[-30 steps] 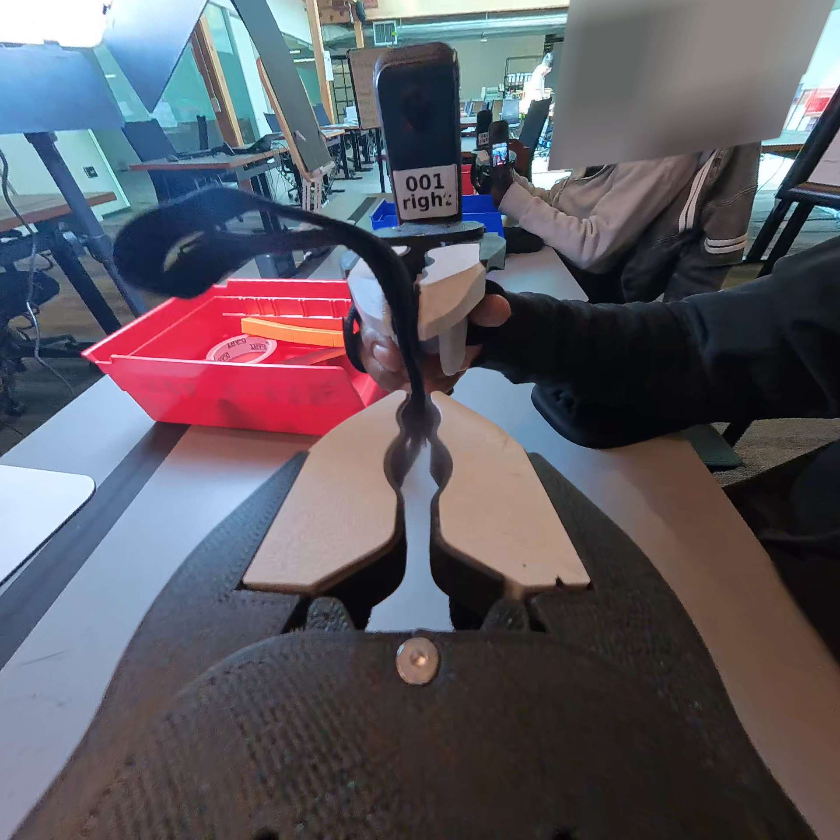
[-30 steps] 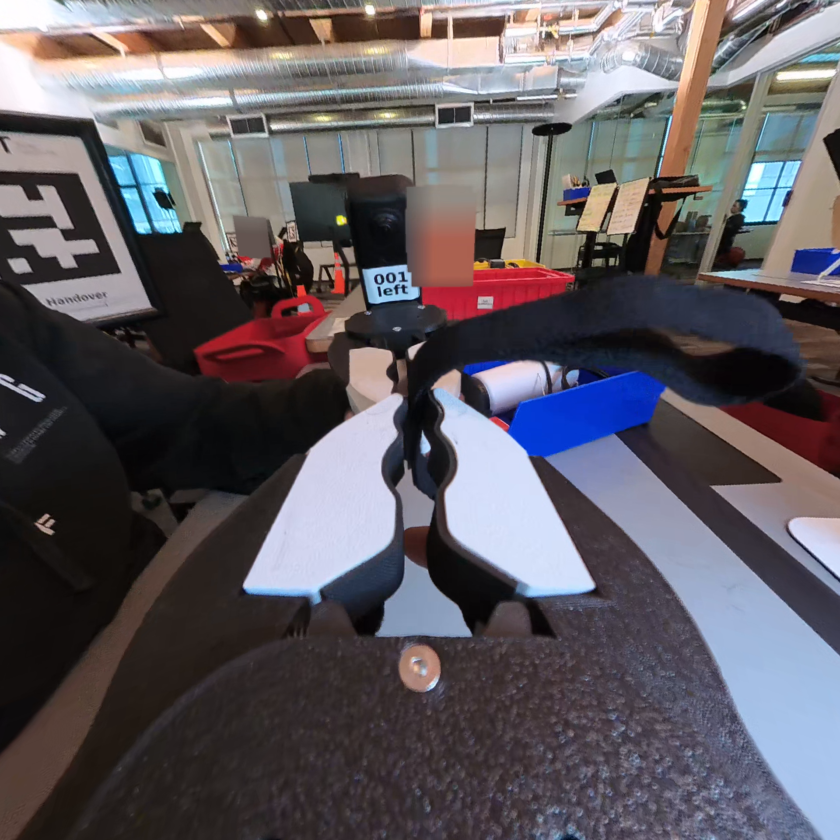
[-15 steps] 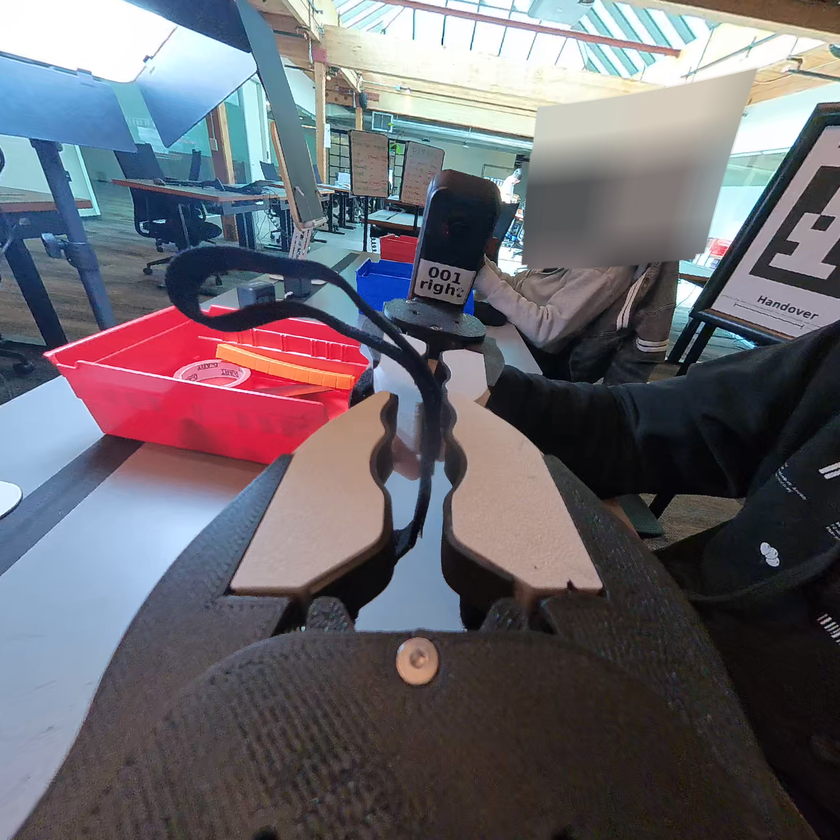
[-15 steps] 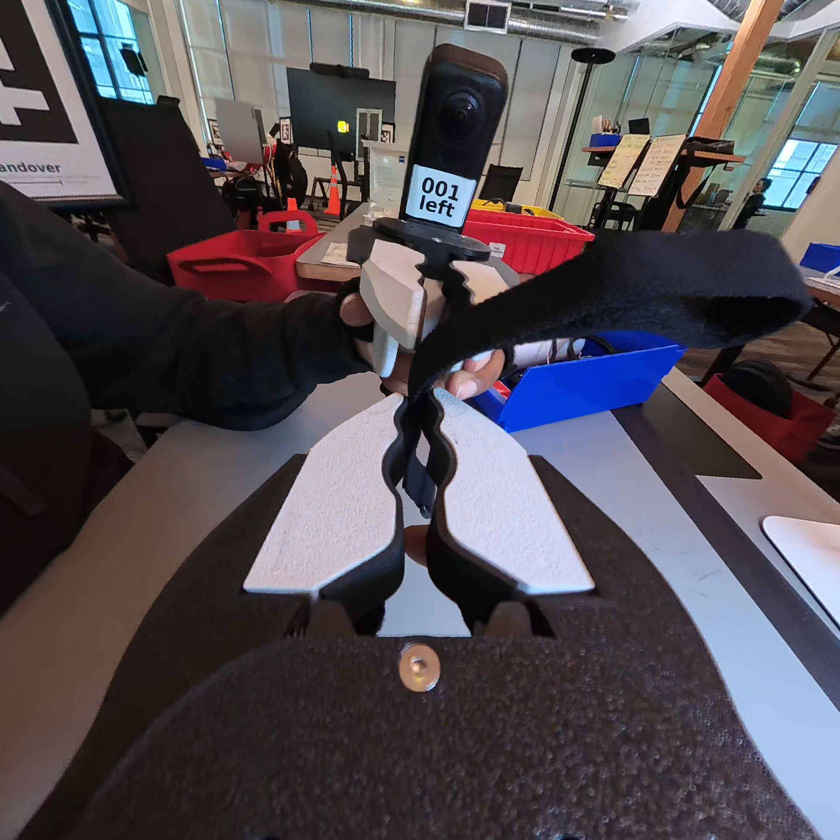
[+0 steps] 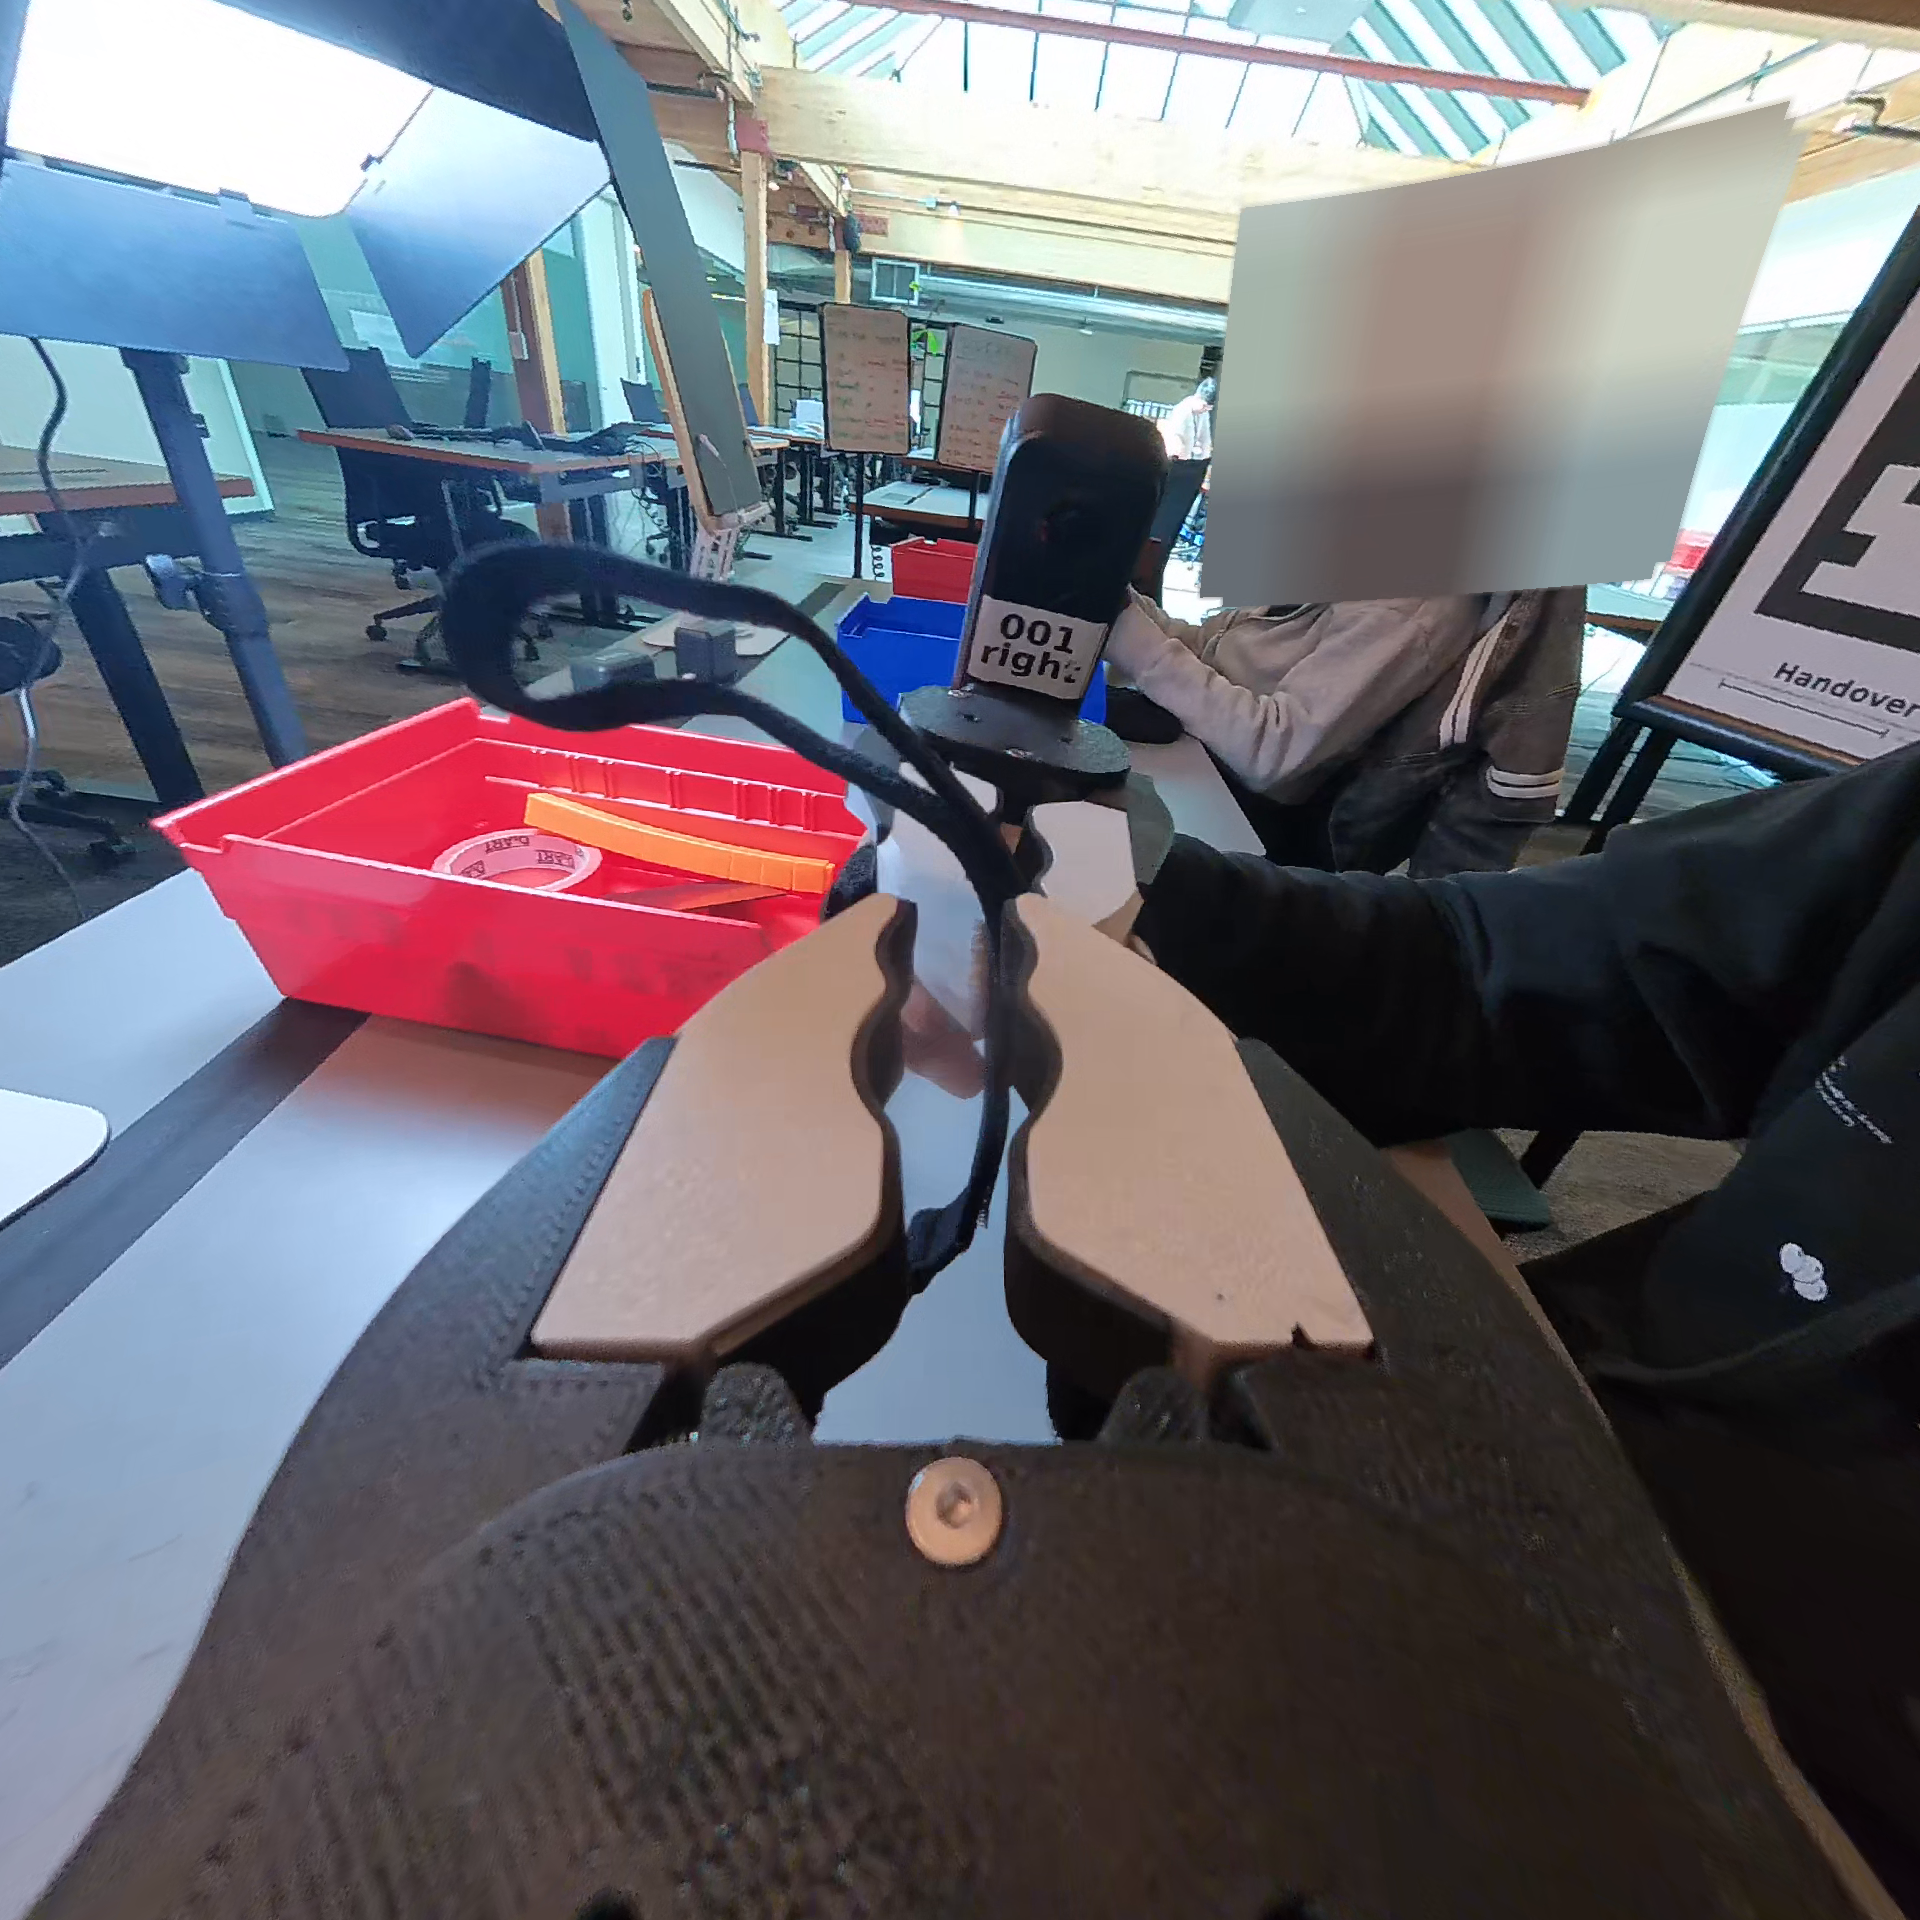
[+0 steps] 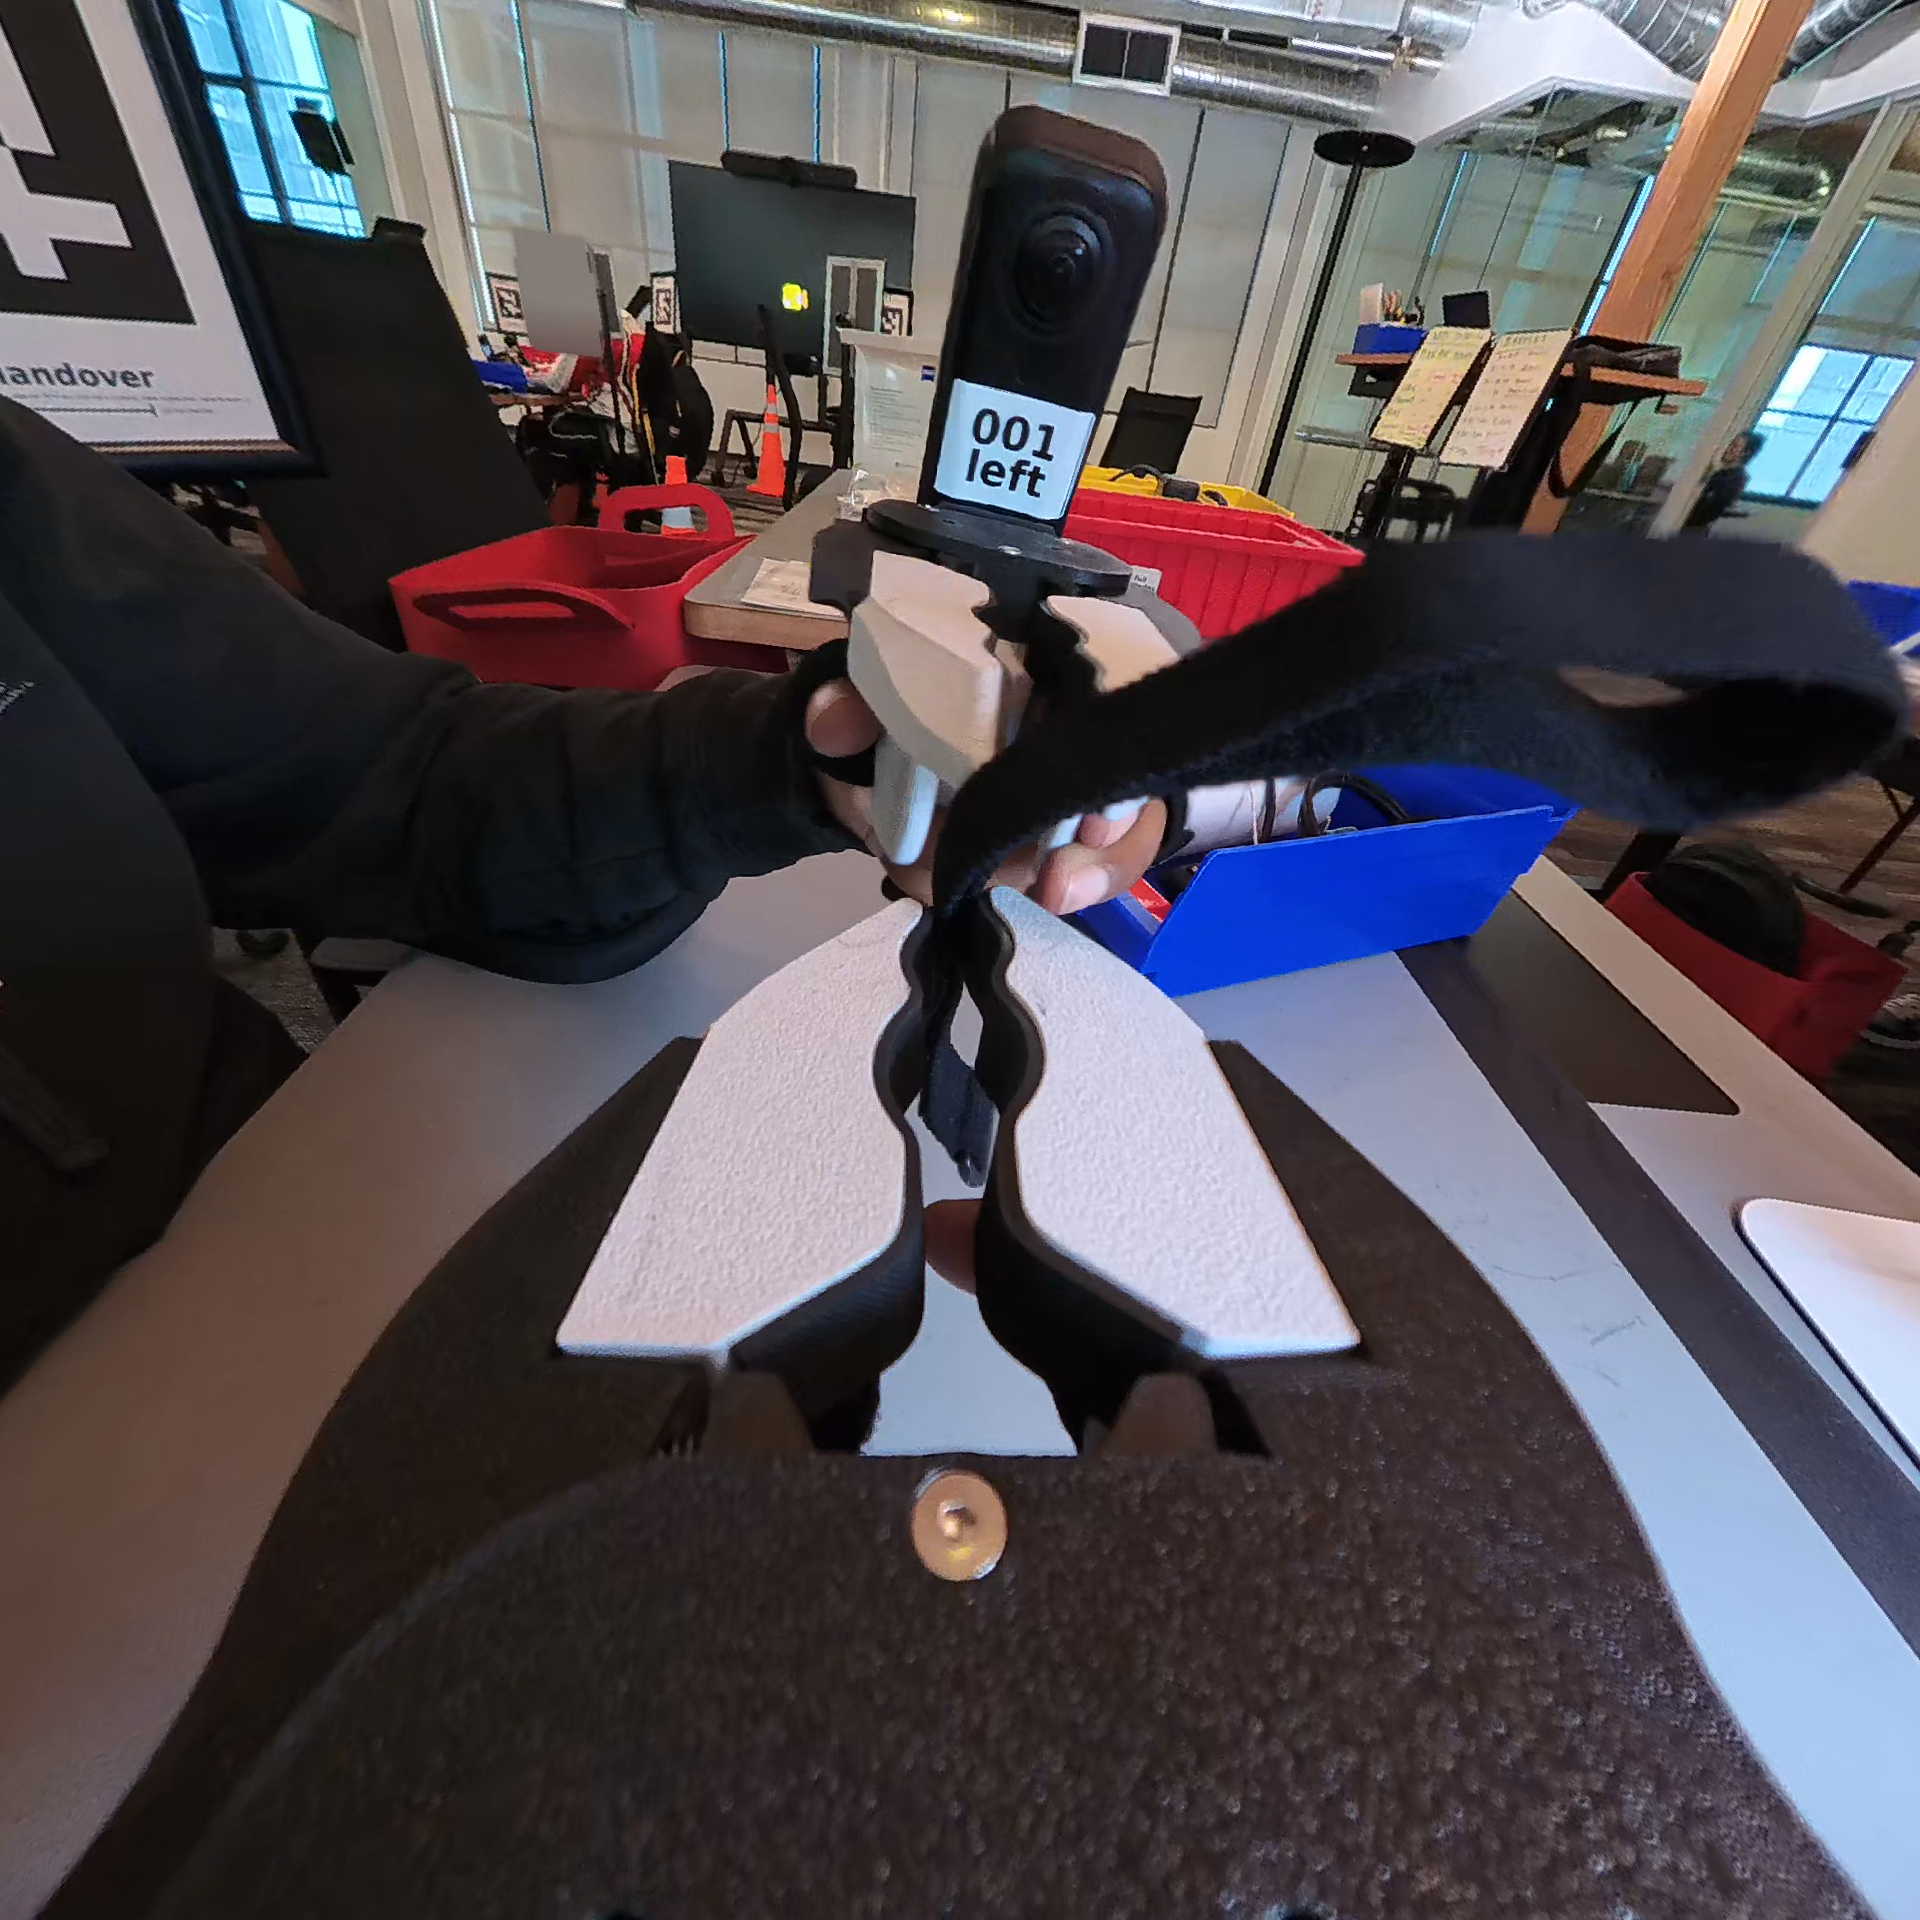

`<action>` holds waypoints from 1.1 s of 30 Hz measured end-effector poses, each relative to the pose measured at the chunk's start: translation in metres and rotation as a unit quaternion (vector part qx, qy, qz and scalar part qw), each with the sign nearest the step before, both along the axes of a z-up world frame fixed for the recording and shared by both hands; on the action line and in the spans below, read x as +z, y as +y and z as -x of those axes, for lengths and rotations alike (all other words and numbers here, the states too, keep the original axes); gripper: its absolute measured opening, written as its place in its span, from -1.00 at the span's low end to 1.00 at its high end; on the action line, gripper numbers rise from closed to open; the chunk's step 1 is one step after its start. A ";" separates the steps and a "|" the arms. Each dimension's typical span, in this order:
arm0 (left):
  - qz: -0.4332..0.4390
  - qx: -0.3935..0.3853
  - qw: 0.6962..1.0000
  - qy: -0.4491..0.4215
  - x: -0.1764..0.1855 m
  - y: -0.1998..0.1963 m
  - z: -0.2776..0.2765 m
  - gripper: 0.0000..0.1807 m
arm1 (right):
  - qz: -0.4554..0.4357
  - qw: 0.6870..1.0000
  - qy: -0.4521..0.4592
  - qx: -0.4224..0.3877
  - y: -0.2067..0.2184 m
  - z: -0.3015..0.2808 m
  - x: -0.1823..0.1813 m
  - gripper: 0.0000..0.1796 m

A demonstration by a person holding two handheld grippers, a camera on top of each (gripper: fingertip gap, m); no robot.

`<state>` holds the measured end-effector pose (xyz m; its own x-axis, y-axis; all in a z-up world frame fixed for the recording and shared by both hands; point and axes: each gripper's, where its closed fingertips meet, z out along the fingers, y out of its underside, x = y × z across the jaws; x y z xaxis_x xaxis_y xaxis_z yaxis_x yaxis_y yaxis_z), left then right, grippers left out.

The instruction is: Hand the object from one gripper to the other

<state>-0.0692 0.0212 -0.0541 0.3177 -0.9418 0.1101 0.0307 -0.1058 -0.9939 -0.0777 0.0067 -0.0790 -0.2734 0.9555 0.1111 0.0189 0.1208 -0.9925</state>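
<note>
The object is a black fabric strap (image 5: 473, 613) with a loop at one end. My right gripper (image 6: 958, 914) is shut on the strap's narrow end, and the loop (image 6: 1455, 665) juts up to the right. My left gripper (image 5: 958, 920) is open. The strap's tail hangs loose in its gap, along the inner edge of the right finger. The two grippers face each other tip to tip above the grey table (image 5: 156, 1403). The left gripper also shows in the right wrist view (image 6: 1023, 665), held in a gloved hand.
A red bin (image 5: 416, 935) holding a tape roll and an orange strip stands on the table. A blue bin (image 6: 1351, 894) lies behind the grippers. A white pad (image 5: 42, 1143) lies at the table edge. A seated person (image 5: 1351, 686) and a framed sign (image 5: 1849, 582) are nearby.
My left gripper was shut on the strap a second ago and has since opened, letting it go. My right gripper has stayed shut on the strap.
</note>
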 end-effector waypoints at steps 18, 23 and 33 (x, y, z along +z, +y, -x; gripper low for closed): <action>0.019 -0.035 0.998 0.038 -0.015 -0.009 -0.009 -0.75 | -0.075 0.997 -0.027 -0.013 -0.005 0.005 -0.013 -0.94; -0.026 -0.015 0.997 0.073 -0.018 -0.008 -0.011 -0.90 | -0.092 0.995 -0.040 -0.026 -0.003 0.008 -0.018 -0.94; -0.136 0.056 0.981 0.129 -0.003 -0.005 -0.003 -0.98 | -0.021 0.999 -0.030 -0.011 0.009 -0.018 0.000 -0.61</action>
